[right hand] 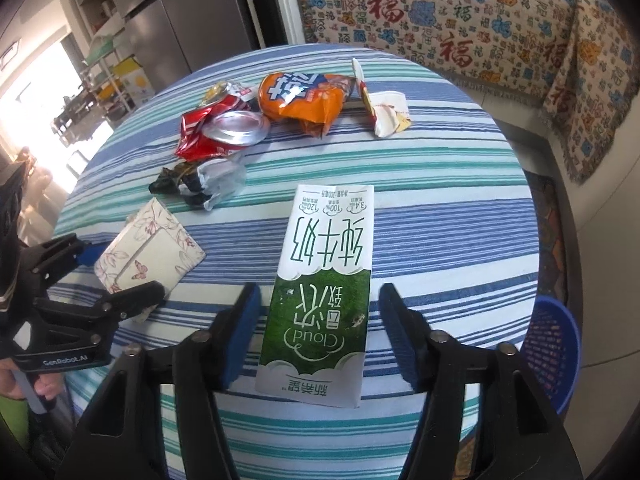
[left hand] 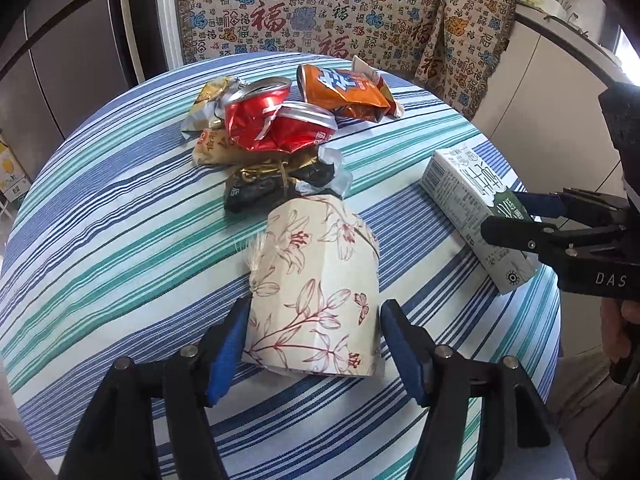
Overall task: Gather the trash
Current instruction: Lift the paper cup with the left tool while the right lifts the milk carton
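A flowered paper packet (left hand: 316, 284) lies on the striped round table (left hand: 100, 240). My left gripper (left hand: 314, 344) is open with its blue-padded fingers on either side of the packet's near end. A green and white milk carton (right hand: 324, 292) lies flat near the table's right edge. My right gripper (right hand: 320, 332) is open and straddles the carton's near end. Further back lie a crushed red can (left hand: 276, 122), an orange snack bag (left hand: 344, 90) and a dark crumpled wrapper (left hand: 272, 184).
A blue plastic basket (right hand: 554, 352) stands on the floor right of the table. A white torn wrapper (right hand: 386, 114) lies at the back right. A patterned cloth (left hand: 320, 8) covers furniture behind the table. A grey fridge (right hand: 180, 12) stands at the back left.
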Tool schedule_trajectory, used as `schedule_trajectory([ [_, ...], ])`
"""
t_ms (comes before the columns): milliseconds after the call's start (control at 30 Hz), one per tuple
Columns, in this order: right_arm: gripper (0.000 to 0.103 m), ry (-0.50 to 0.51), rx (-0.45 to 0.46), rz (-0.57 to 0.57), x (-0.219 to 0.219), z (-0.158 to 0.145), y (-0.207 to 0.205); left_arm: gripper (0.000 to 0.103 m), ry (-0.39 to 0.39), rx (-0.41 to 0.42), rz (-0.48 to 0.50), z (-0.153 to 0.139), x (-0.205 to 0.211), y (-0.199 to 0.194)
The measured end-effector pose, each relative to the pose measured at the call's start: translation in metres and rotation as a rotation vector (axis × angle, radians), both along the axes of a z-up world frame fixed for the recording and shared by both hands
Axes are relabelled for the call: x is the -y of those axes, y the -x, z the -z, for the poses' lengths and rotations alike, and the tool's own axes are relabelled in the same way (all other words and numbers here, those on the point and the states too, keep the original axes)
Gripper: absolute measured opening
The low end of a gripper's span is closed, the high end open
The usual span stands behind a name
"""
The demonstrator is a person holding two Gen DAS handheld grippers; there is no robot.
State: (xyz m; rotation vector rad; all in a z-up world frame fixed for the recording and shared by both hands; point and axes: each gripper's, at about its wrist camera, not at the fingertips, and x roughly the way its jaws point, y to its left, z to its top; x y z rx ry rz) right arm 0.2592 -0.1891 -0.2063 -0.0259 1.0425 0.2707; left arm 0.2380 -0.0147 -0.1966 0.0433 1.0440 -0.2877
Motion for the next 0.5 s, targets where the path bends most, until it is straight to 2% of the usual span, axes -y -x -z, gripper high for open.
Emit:
schedule_trajectory([
  [200, 0.073, 0.022, 0.026, -0.011, -0.007, -0.008, 0.003, 0.068, -0.021, -0.001, 0.045, -0.011, 0.003, 0.0],
  [267, 0.066, 0.049, 0.011, 0.001, -0.008, -0.004, 0.0, 0.068, -0.033, -0.008, 0.049, -0.009, 0.005, -0.004],
  [300, 0.05, 0.051, 0.003, 0.008, -0.007, -0.003, -0.002, 0.065, -0.042, -0.01, 0.049, -0.008, 0.006, -0.006],
  [333, 0.049, 0.046, 0.005, 0.018, -0.005, -0.004, -0.002, 0.058, -0.044, -0.008, 0.048, -0.008, 0.006, -0.007],
  [433, 0.049, 0.011, 0.043, 0.026, 0.003, -0.017, 0.003, 0.048, -0.016, 0.013, 0.046, -0.016, 0.005, -0.006],
  [500, 0.049, -0.037, 0.07, 0.052, 0.016, -0.027, 0.006, 0.045, 0.009, 0.021, 0.039, -0.022, 0.006, -0.005],
])
